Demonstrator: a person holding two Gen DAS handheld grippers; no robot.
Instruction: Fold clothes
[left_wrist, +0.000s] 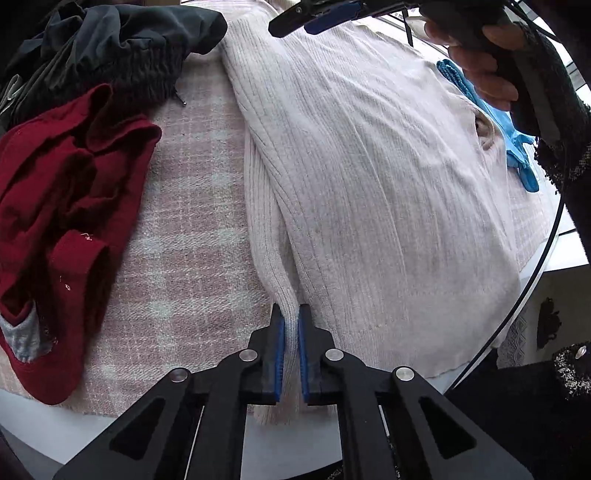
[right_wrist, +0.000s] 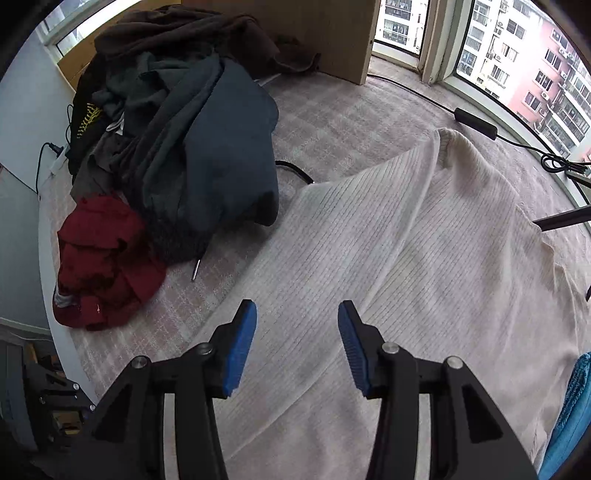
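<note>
Sweater (left_wrist: 369, 177) lies flat ahead of the left claw (left_wrist: 291, 325), which pinches its sleeve cuff (left_wrist: 286, 317) near the worktop (left_wrist: 177, 258) edge. Right claw (right_wrist: 297, 314) hovers wide above the knit. Red garment (left_wrist: 62, 206), perhaps a shirt, crowds the left.

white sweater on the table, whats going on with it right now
A person is folding a white ribbed sweater spread flat on a pink checked cloth. The left gripper is shut on the sweater's sleeve, which lies along the body's edge. The right gripper is open, hovering over the sweater and holding nothing. A red garment and a pile of dark clothes sit to the side, unfolded, and something blue lies at the sweater's far edge.
</note>
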